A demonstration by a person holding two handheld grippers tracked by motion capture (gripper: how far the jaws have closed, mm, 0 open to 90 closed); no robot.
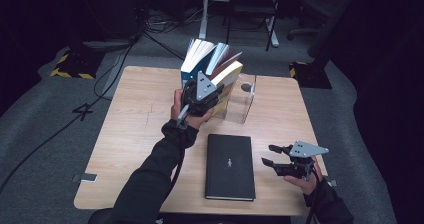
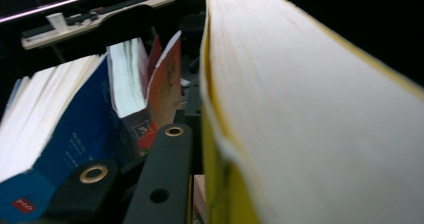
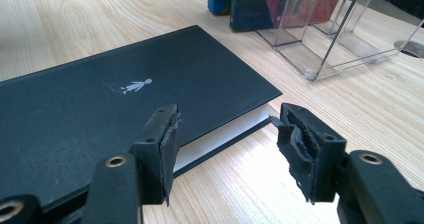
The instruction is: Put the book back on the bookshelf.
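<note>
My left gripper [image 1: 211, 99] is shut on a thick yellow-covered book [image 1: 229, 75], held tilted above the table beside a clear plastic book stand [image 1: 241, 104]. In the left gripper view one black finger [image 2: 167, 174] lies against the yellow book [image 2: 310, 109], and the other finger is hidden behind it. A blue book [image 1: 192, 64] and a red-covered book [image 1: 227, 58] lean fanned open at the stand. A black hardcover [image 1: 230, 166] lies flat near the front edge. My right gripper [image 1: 271, 155] is open just right of it, with the black book's [image 3: 100, 99] corner beyond the pads [image 3: 167, 144].
The wooden table [image 1: 135, 124] has bare room on its left half. The clear stand [image 3: 320, 39] has several empty slots. Cables, a desk leg and a chair [image 1: 320, 4] stand on the grey floor behind the table.
</note>
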